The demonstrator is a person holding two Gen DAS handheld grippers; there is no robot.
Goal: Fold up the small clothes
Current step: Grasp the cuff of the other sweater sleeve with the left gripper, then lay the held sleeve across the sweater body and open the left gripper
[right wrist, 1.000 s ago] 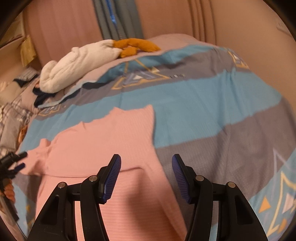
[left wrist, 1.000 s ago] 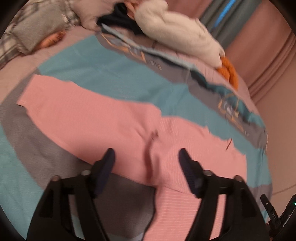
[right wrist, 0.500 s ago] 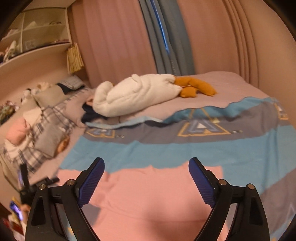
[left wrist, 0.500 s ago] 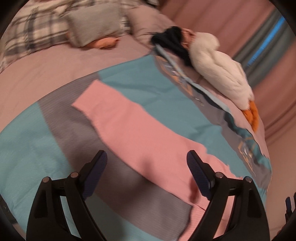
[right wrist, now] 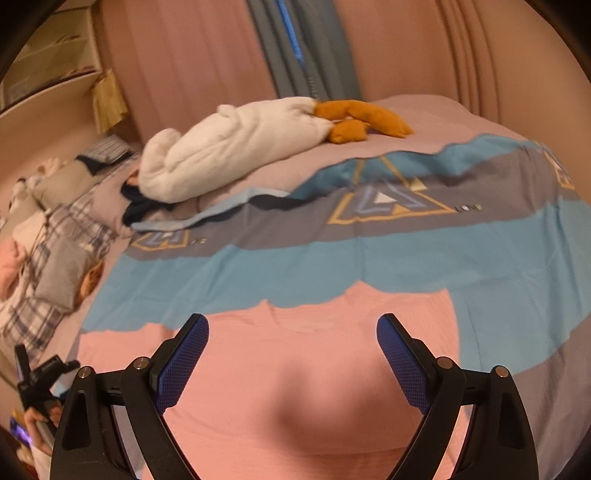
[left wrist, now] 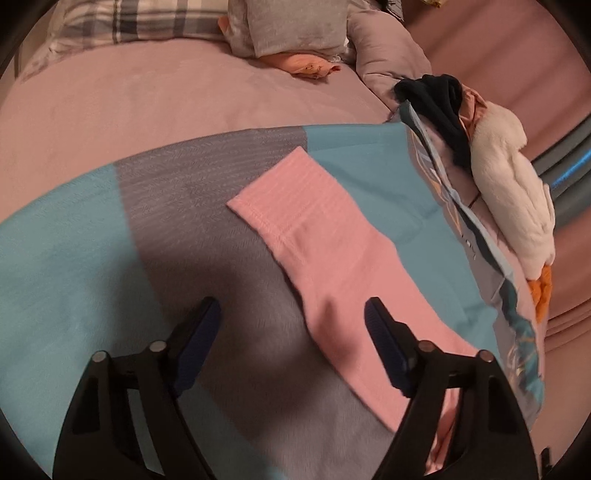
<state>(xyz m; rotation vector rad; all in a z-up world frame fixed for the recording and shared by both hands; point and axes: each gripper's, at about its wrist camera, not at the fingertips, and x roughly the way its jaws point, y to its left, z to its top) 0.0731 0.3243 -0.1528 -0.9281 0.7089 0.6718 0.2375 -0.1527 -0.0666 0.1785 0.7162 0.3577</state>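
Note:
A pink long-sleeved top lies flat on the blue and grey bed cover (left wrist: 74, 258). In the left wrist view its sleeve (left wrist: 314, 240) runs diagonally, cuff toward the pillows. My left gripper (left wrist: 291, 306) hovers above the sleeve's lower part. Its jaws are closing, with the sleeve below the gap and neither pad pressing on it. In the right wrist view the top's body (right wrist: 295, 362) fills the foreground. My right gripper (right wrist: 291, 321) stands wide open just above it, holding nothing.
A white plush goose (right wrist: 236, 147) with orange feet lies along the far side of the bed, with a dark garment (left wrist: 439, 99) by its head. Plaid and grey pillows (left wrist: 295, 26) sit at the head end. Pink curtains hang behind.
The left gripper swung from the top's body out to the sleeve and came lower. The right gripper opened wide and now looks across the bed instead of down at the top.

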